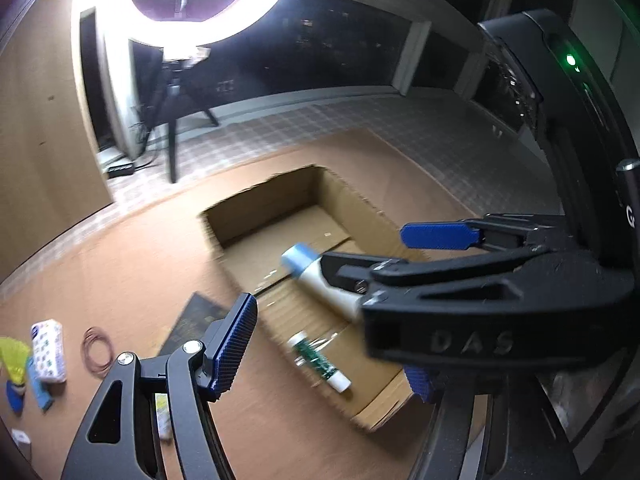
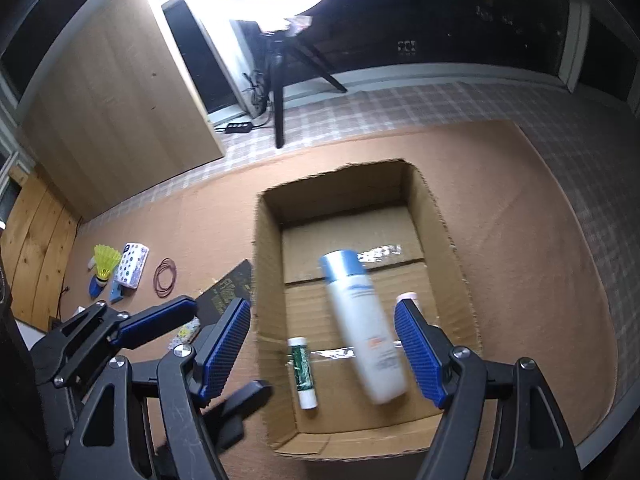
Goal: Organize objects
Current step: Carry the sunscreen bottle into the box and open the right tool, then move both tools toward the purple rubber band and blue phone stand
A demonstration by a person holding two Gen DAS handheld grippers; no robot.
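Observation:
An open cardboard box [image 2: 444, 216] [image 1: 260, 200] stands on the brown mat. On its floor lies a small green-and-white tube [image 2: 303, 372] [image 1: 320, 360]. Over the box, my right gripper [image 2: 324, 352] [image 1: 364, 248] is open. A white bottle with a blue cap [image 2: 364, 320] [image 1: 316, 276] shows blurred between its blue pads [image 2: 420, 352], and neither pad touches it. My left gripper [image 1: 326, 364] is open and holds nothing, just left of the right one. One of its fingers [image 2: 156, 322] shows in the right wrist view.
Left of the box on the mat lie a dark booklet [image 2: 228, 292], red rubber bands [image 2: 165, 276], a patterned tissue pack [image 2: 131, 265] and a yellow shuttlecock [image 2: 106, 260]. A ring light on a tripod [image 2: 278, 92] and a wooden panel [image 2: 120, 120] stand beyond.

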